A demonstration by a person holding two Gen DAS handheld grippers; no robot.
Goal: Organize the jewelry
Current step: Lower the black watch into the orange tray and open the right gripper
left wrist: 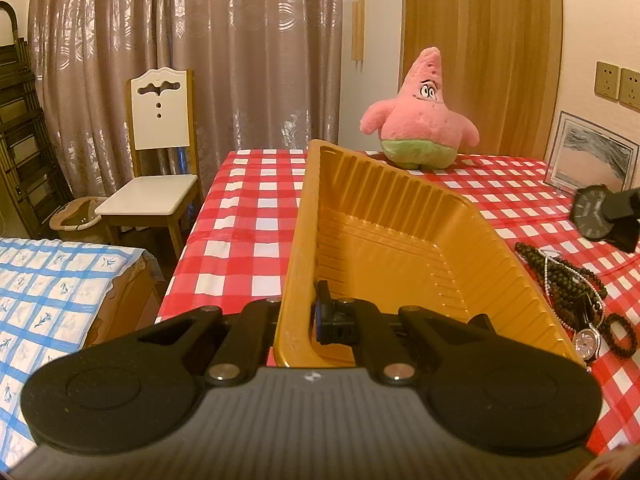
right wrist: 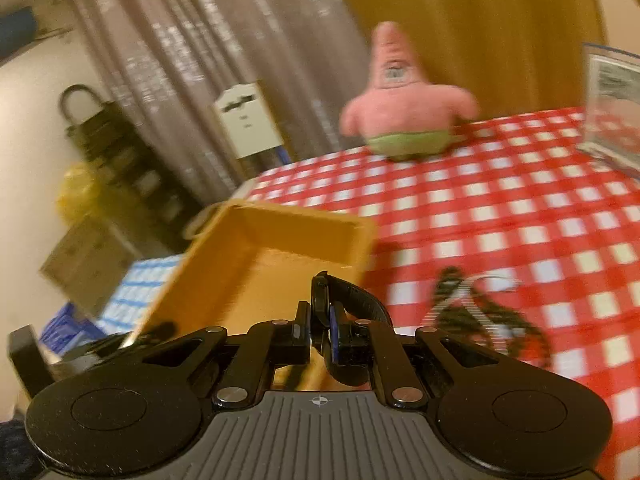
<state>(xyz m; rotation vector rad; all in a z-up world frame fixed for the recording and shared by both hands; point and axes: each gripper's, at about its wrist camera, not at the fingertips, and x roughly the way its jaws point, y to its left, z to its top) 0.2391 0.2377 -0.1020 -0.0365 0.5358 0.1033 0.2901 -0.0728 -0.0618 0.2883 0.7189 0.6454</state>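
- L gripper [left wrist: 298, 320]: jaws closed on near wall of gold plastic tray [left wrist: 400, 248], one finger outside the wall, one inside. Tray is tilted, far end raised above red-and-white checked tablecloth [left wrist: 240, 220].
- R gripper [right wrist: 318, 328]: jaws pinched on a black watch [right wrist: 320, 300], dial edge-on btwn the pads, strap curling off to the right. Watch sits in front of/above tray's near end in R wrist view; whether it is over the inside of the tray, can't tell – view is blurred.
- Same watch [left wrist: 592, 210] and R gripper tip show at far right of L wrist view, clear of the cloth, beside tray's right rim.
- Rest of jewelry on cloth just right of tray: dark bead strands [left wrist: 560, 272], thin pale bead chain across them, small silver-faced watch [left wrist: 586, 340] close to tray's near right corner.
- Bkgd: pink starfish plush [left wrist: 420, 120] standing at far table edge, framed picture [left wrist: 592, 152] at right, white chair [left wrist: 156, 160] left of table.
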